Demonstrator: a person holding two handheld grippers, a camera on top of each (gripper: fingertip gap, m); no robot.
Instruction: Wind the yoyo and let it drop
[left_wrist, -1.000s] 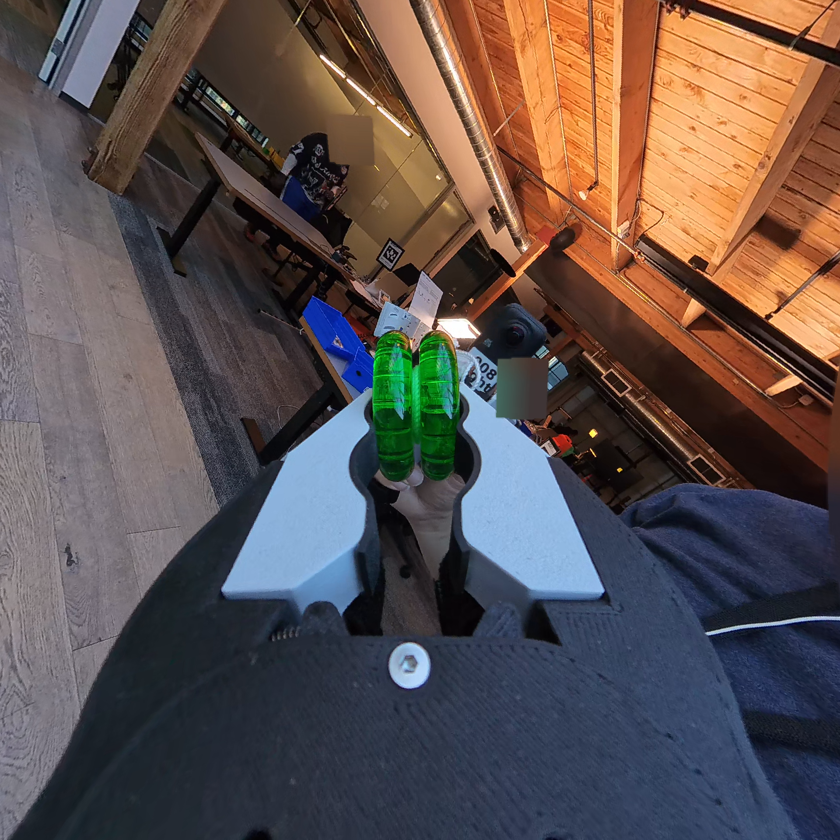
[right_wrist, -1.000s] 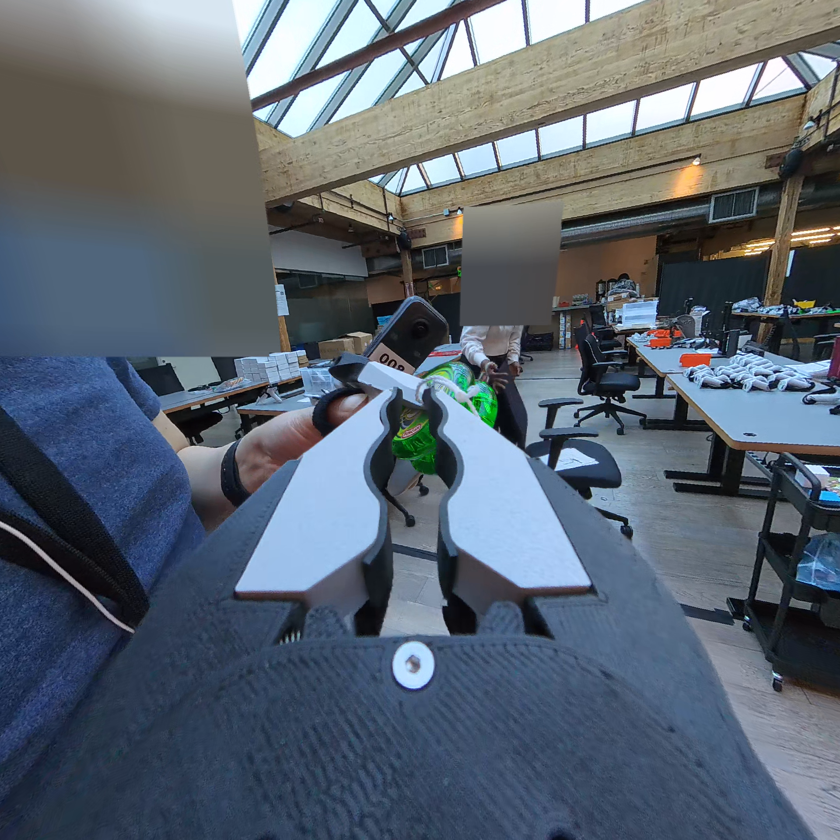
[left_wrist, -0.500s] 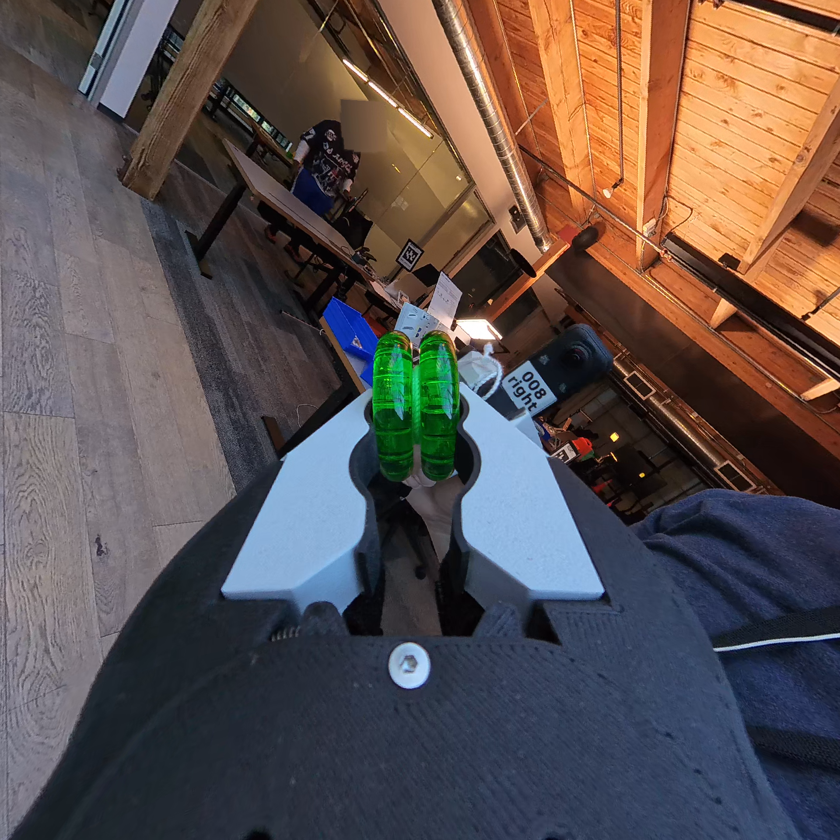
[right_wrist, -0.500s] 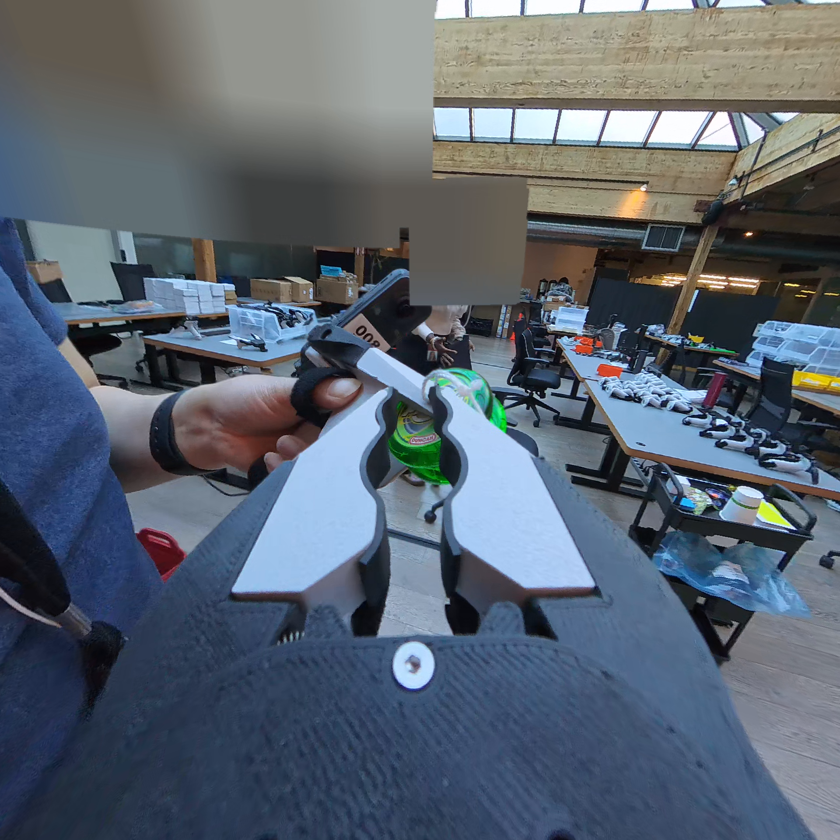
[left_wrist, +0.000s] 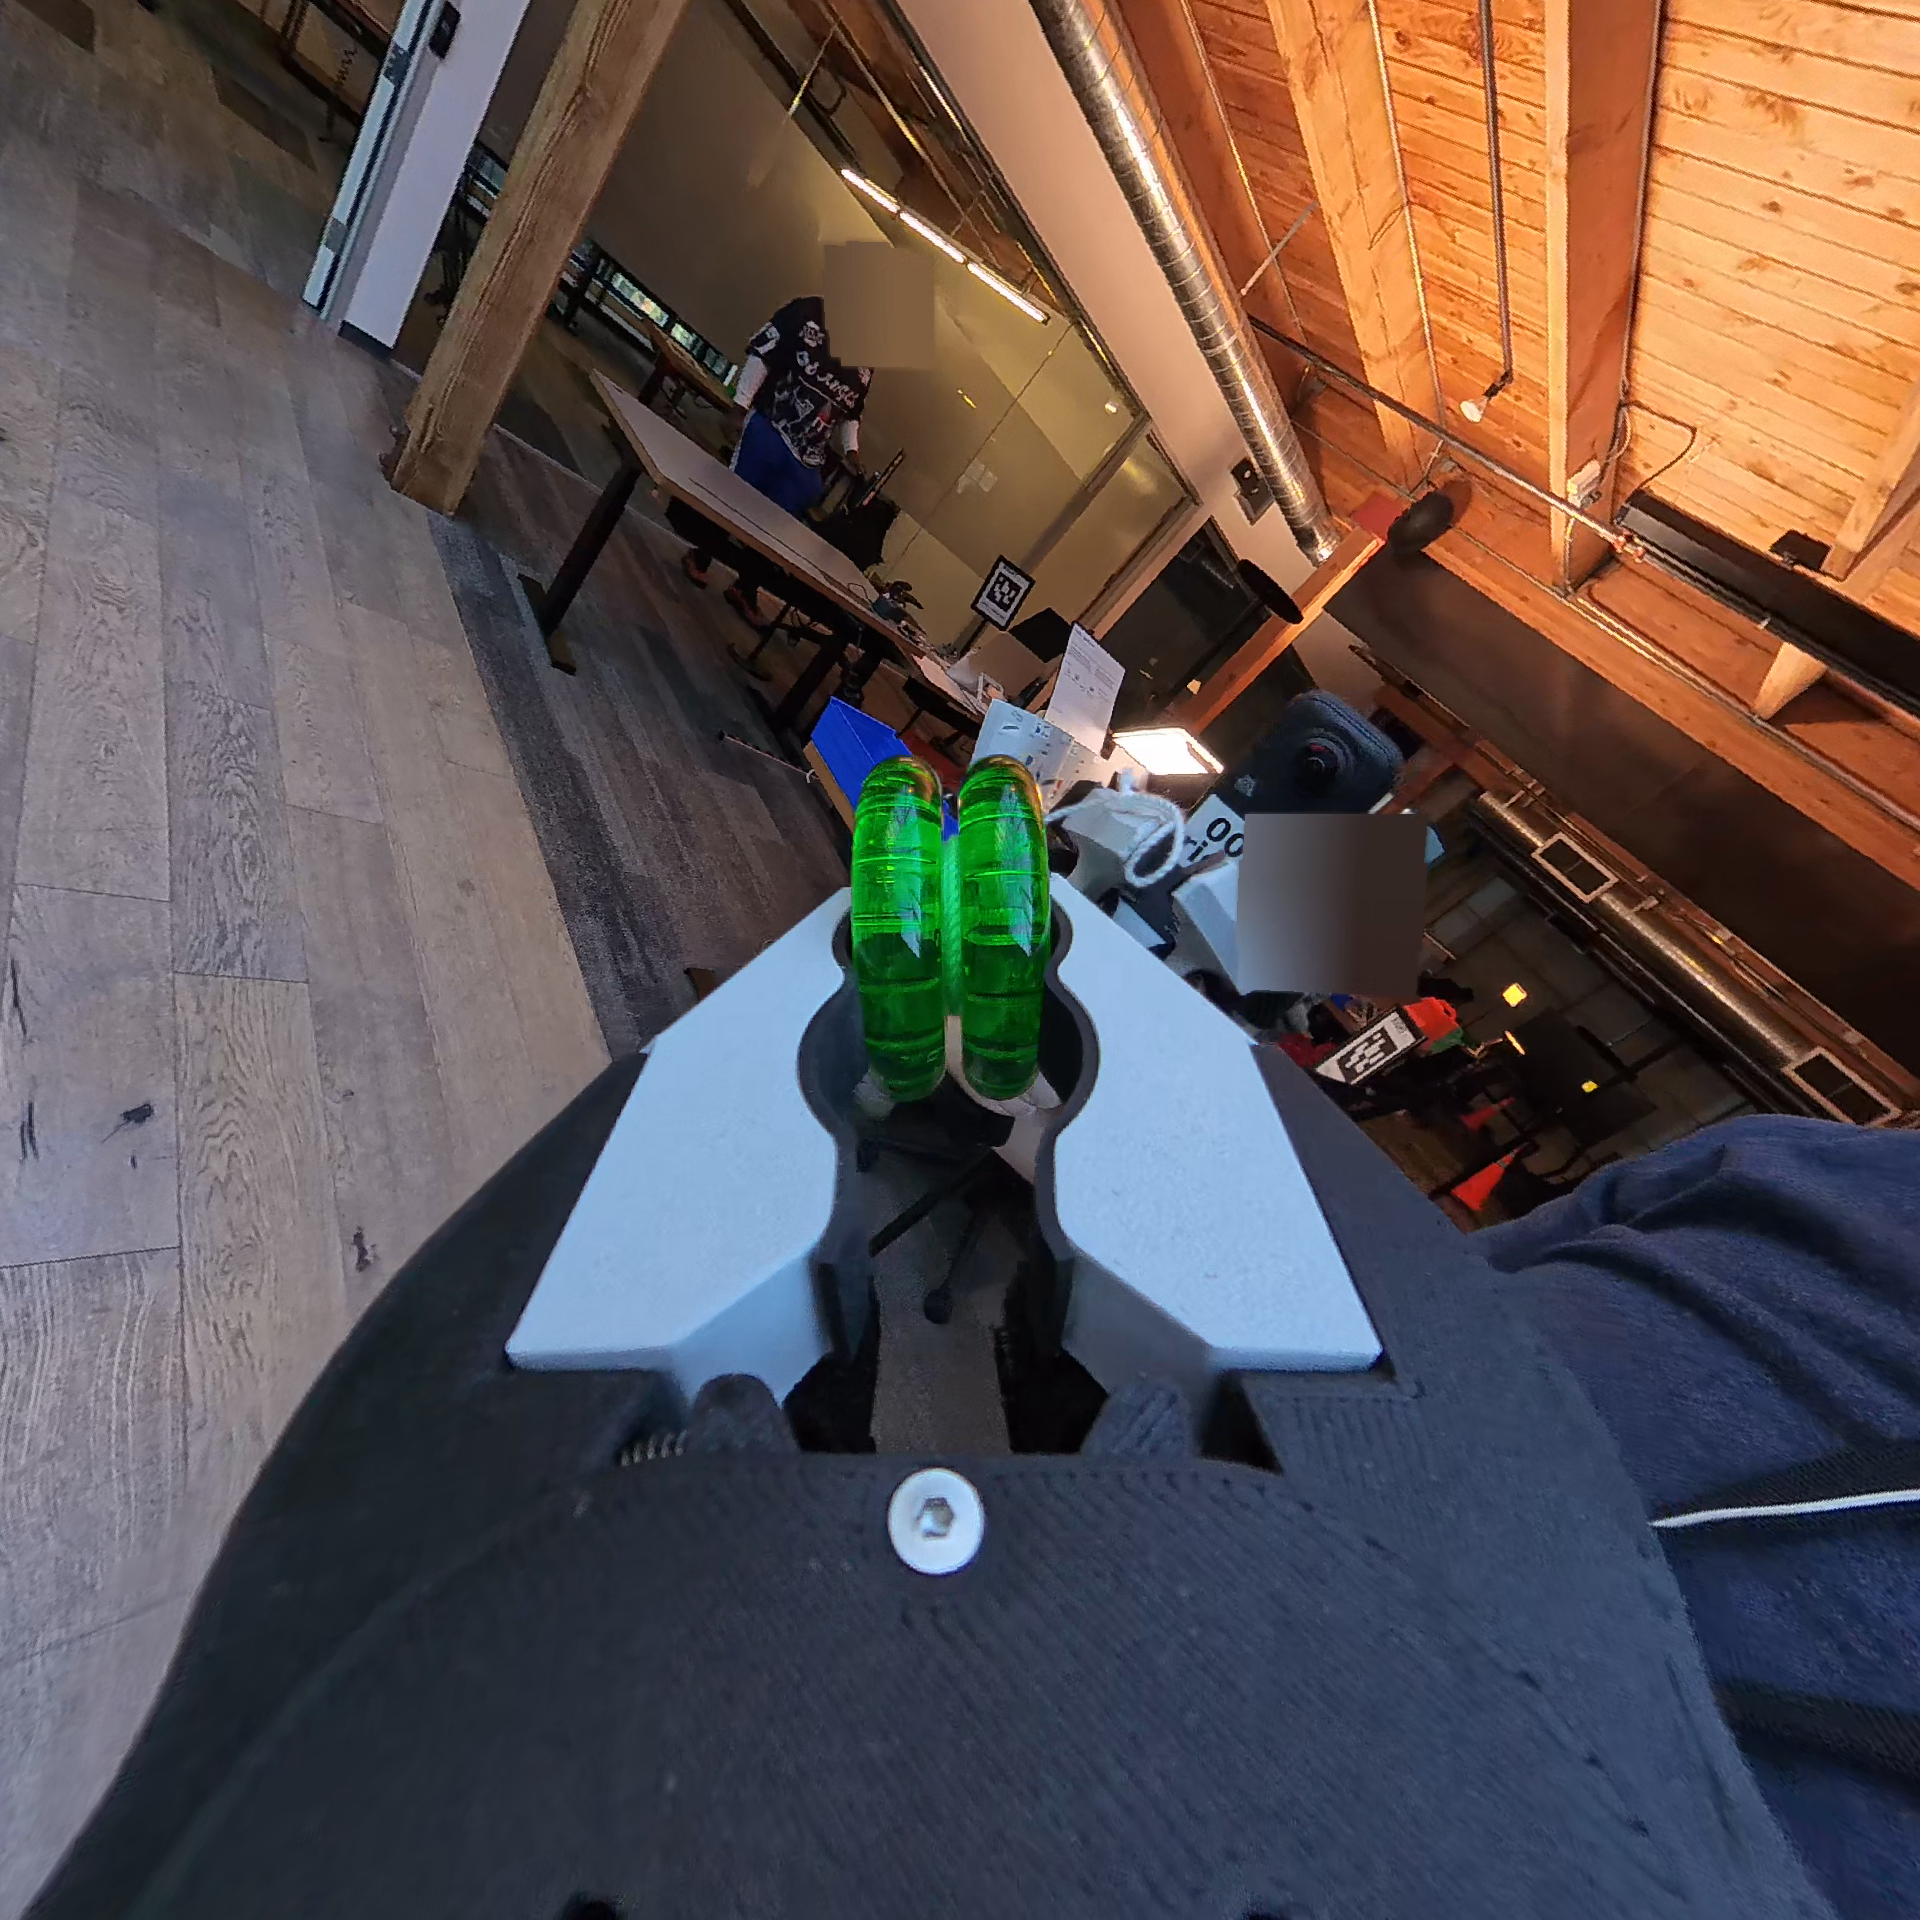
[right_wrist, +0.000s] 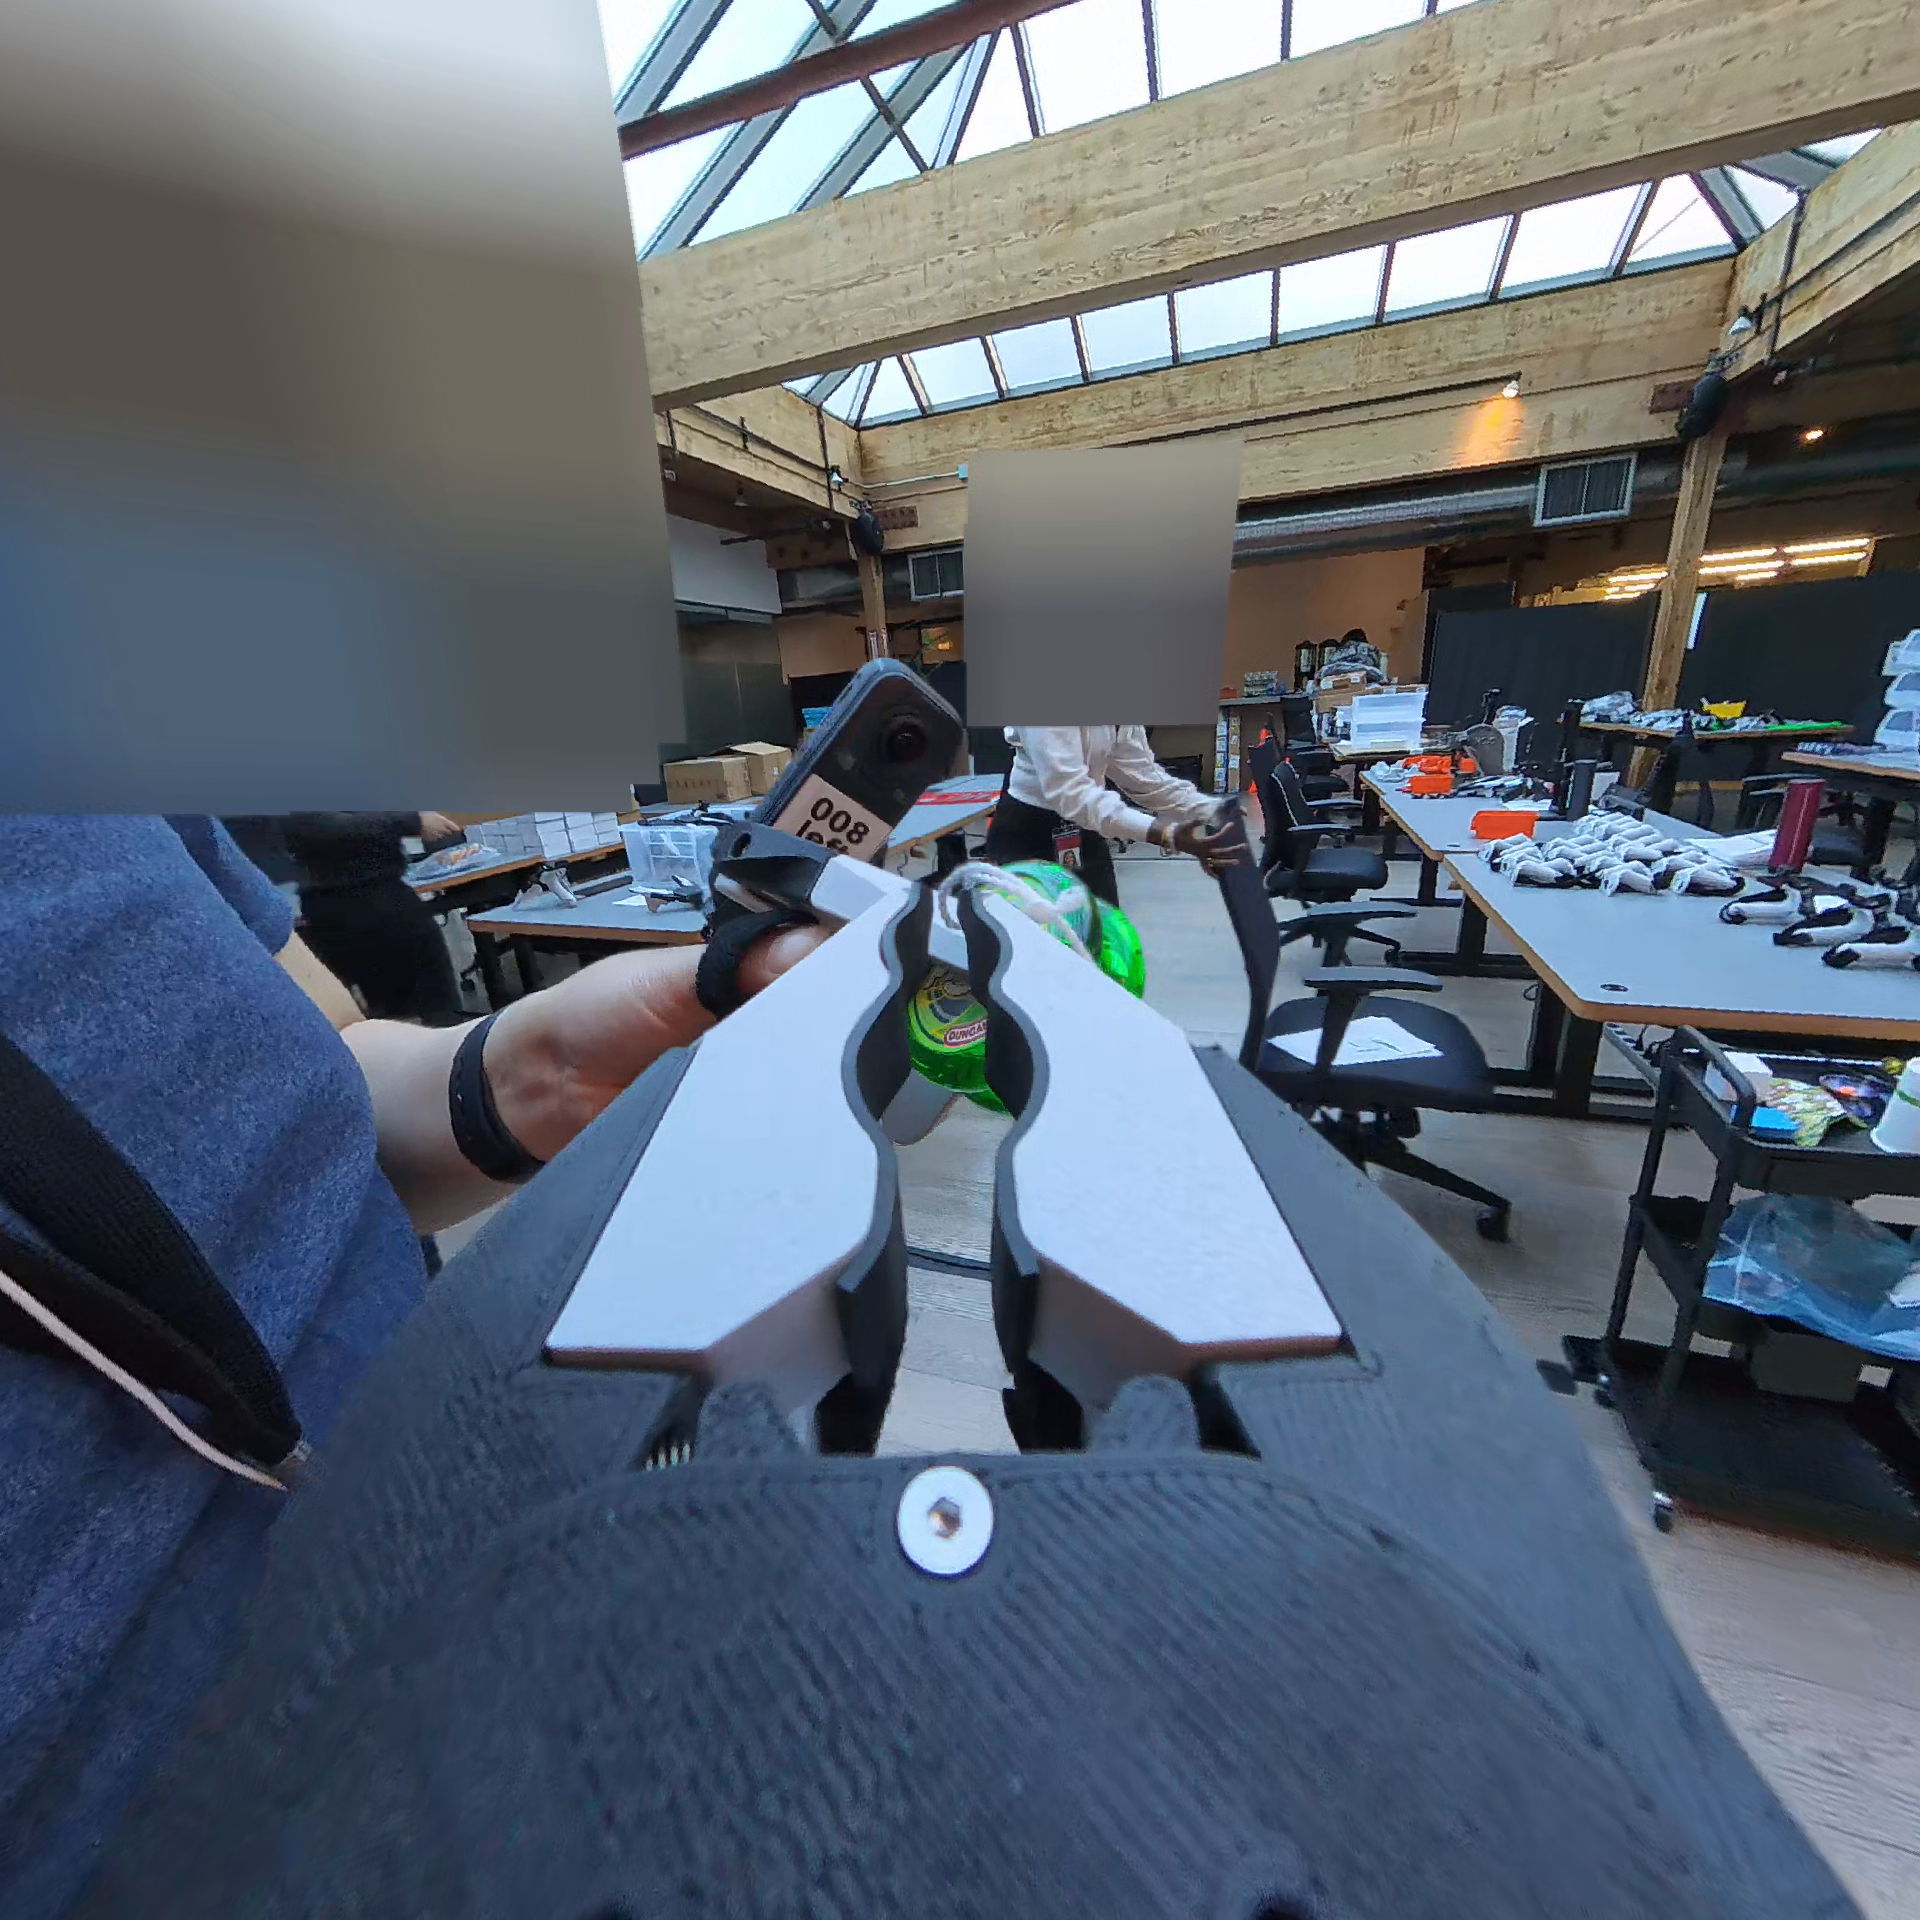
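Note:
A clear green yoyo (left_wrist: 948, 935) stands on edge between the fingers of my left gripper (left_wrist: 948, 914), which is shut on it. In the right wrist view the yoyo (right_wrist: 1101, 935) shows just behind my right gripper (right_wrist: 940, 899). The right gripper is shut on the yoyo's white string (right_wrist: 971, 881), which loops out at its fingertips. The left gripper (right_wrist: 831, 883) and the bare hand (right_wrist: 623, 1029) that holds it show to the left. In the left wrist view the right gripper (left_wrist: 1174, 894) and the string loop (left_wrist: 1143, 847) sit just right of the yoyo. Both are held in the air.
The right wrist view shows grey desks (right_wrist: 1662, 987), office chairs (right_wrist: 1371, 1049), a black cart (right_wrist: 1787, 1195) at right and a person in white (right_wrist: 1091, 790) behind. The left wrist view shows wood floor, a wooden post (left_wrist: 520, 260), a table (left_wrist: 727, 499) and a standing person (left_wrist: 800, 416). My left and right fingertips are right by each other.
Both views have swung while the grippers stayed close together. The left gripper keeps the yoyo. The white string loop now shows at the right gripper's tips.

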